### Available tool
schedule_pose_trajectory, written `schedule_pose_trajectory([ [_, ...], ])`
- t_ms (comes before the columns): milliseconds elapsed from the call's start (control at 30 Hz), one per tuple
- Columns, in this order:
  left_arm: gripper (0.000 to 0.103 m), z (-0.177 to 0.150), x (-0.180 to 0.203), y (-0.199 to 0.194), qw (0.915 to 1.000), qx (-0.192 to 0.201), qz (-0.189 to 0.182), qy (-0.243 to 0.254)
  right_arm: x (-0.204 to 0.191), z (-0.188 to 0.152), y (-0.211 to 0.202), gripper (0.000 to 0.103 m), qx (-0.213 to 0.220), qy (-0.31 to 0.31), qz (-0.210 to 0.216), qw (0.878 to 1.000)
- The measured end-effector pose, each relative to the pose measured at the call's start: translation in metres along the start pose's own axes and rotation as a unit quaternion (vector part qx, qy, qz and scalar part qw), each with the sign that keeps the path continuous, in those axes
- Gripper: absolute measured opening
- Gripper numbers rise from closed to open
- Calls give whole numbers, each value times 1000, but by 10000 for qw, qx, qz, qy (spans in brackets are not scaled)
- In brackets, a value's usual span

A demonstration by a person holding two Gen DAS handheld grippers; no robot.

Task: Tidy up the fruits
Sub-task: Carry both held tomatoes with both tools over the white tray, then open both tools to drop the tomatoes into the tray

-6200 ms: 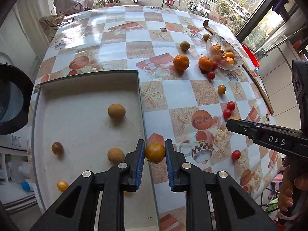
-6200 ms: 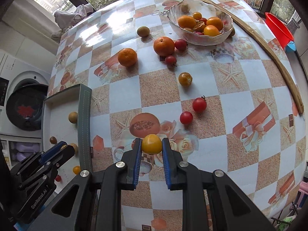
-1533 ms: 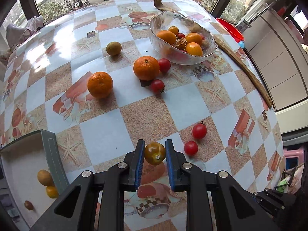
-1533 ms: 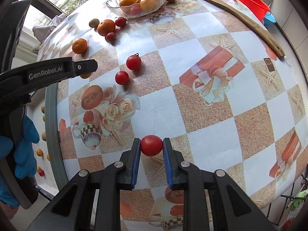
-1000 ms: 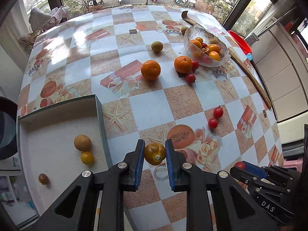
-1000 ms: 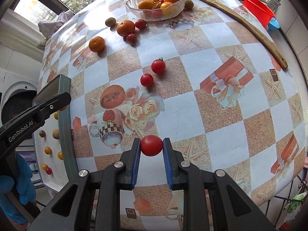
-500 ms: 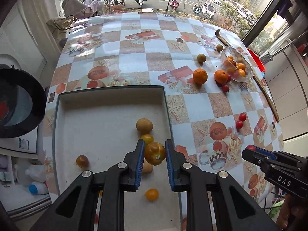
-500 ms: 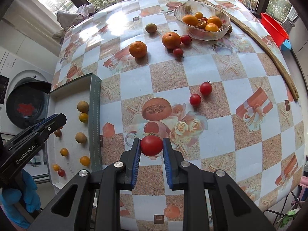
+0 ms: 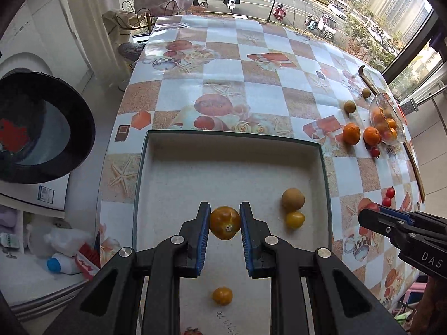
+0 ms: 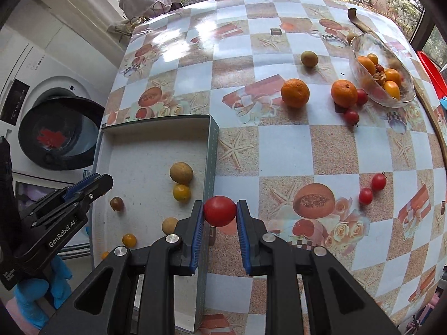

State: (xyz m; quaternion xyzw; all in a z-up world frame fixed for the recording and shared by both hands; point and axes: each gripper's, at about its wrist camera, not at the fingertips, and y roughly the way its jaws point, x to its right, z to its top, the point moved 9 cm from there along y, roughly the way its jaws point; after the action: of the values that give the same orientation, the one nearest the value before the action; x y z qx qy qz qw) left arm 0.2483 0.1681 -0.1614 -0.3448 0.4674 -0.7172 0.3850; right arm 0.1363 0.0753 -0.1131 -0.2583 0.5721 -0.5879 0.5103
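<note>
1. Left gripper clamps a yellow tomato above the tray.
2. Right gripper clamps a red tomato over the tray's edge, beside the table.

One tray holds six small fruits, possibly more hidden behind the claws. On the worktop lie two oranges, four red cherry tomatoes and two olive-brown fruits. One glass bowl carries about five orange-yellow fruits. Two claws grip one tomato each: the left claw a yellow tomato, the right claw a red tomato.
</note>
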Motion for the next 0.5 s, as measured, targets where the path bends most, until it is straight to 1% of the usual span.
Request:
schedule_pose_trajectory([
  [133, 23, 13, -9, 13, 10000, 16, 44, -31, -20, 17, 20, 25, -83, -115, 58, 9999],
  [233, 23, 18, -15, 26, 10000, -45, 80, -15, -31, 29, 37, 25, -153, -150, 87, 9997],
  [500, 23, 14, -24, 47, 9997, -205, 158, -10, -43, 51, 66, 25, -266, -112, 51, 9996],
])
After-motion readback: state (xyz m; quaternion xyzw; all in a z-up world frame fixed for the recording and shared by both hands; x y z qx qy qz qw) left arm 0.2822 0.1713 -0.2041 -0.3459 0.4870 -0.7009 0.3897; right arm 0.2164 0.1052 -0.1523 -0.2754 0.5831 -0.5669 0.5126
